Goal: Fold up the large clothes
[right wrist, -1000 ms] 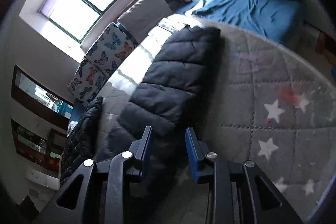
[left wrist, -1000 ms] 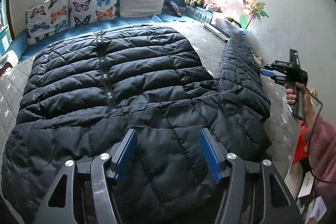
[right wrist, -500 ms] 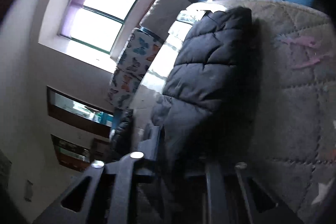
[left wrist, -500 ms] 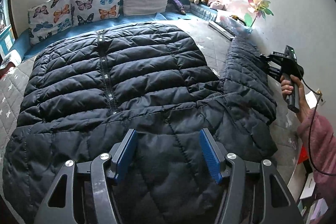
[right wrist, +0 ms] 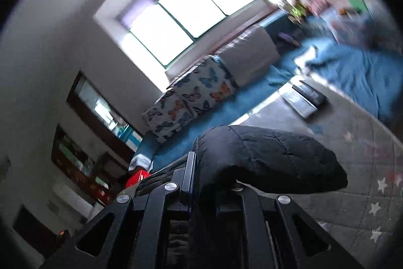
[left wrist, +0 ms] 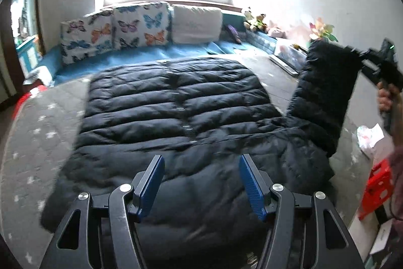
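Note:
A large black quilted puffer jacket (left wrist: 176, 112) lies spread flat, zip side up, on a grey star-patterned quilt (left wrist: 37, 143). My left gripper (left wrist: 201, 183) is open and empty, hovering over the jacket's near hem. My right gripper (left wrist: 352, 52) is shut on the jacket's right sleeve (left wrist: 325, 92) near the cuff and holds it lifted off the bed. In the right wrist view the sleeve (right wrist: 264, 155) fills the closed jaws of the right gripper (right wrist: 214, 183) and drapes over them.
Butterfly cushions (left wrist: 113, 34) and a white pillow (left wrist: 196, 24) line the blue window seat (left wrist: 176, 52) behind the jacket. Stuffed toys (left wrist: 254, 19) sit at the back right. A red stool (left wrist: 377, 188) stands by the bed's right edge, below my hand.
My right gripper closed on the sleeve and raised it off the bed. The left gripper stayed open and pulled back and up over the hem.

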A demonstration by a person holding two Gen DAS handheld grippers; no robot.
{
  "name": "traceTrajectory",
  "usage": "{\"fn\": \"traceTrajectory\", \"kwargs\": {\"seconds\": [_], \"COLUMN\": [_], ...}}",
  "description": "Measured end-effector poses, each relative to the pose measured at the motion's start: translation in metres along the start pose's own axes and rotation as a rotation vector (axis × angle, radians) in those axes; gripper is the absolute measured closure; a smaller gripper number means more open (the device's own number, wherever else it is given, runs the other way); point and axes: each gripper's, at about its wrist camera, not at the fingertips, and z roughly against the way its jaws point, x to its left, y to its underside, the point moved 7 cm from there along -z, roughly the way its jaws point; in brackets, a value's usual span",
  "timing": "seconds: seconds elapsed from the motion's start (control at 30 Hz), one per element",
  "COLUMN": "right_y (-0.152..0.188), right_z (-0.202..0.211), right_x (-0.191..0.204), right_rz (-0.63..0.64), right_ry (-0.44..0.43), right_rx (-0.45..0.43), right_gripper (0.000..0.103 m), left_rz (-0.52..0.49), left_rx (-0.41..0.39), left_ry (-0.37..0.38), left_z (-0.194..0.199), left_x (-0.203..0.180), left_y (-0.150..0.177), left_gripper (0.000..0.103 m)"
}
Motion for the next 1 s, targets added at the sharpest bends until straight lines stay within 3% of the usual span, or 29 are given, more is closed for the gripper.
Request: {"fn": "traceTrajectory", "kwargs": {"seconds": [0.2,0.37,0.47,0.63,0.7,0.77,0.93,1.0], "right_y": [0.035,0.11,0.174,0.295,0.324,0.335,0.328,0.323], "right_z": [0.002,-0.027,-0.057,-0.112,-0.121,-0.126,-0.113,-0.102], "right_x": [0.13,0.215,0.247,0.253,0.247,0.239,0.235,0.24], "right_rz": [0.246,0.453,0.617,0.866,0.918,0.924,0.904,0.9], "right_ry": [-0.044,-0.089,-0.063,-0.002,0.028,0.036,0.024,0.007], "right_rx": [0.024,0.14,0.237,0.5,0.541,0.564,0.57,0.556], "right_gripper": [0.09,0.089,0.089,0.089,0.084,0.075,0.067,0.054], "left_rz": [0.081,0.155,0.185,0.218,0.221,0.227,0.253,0.269], "left_rx": [-0.047,-0.068,-0.066,-0.055,-0.052,-0.049,-0.061,-0.064], "left_ry": [-0.037,-0.039,-0.038,-0.023,-0.02,-0.016,-0.005,0.003], "left_z": [0.045,0.074,0.084,0.094,0.094,0.095,0.097,0.096], "left_x": [0.059,0.104,0.123,0.14,0.139,0.142,0.148,0.149], "left_y": [0.032,0.067,0.088,0.114,0.12,0.127,0.13,0.128], "left_gripper": [0.038,0.038,0.038,0.038,0.038,0.038,0.038,0.038]}}
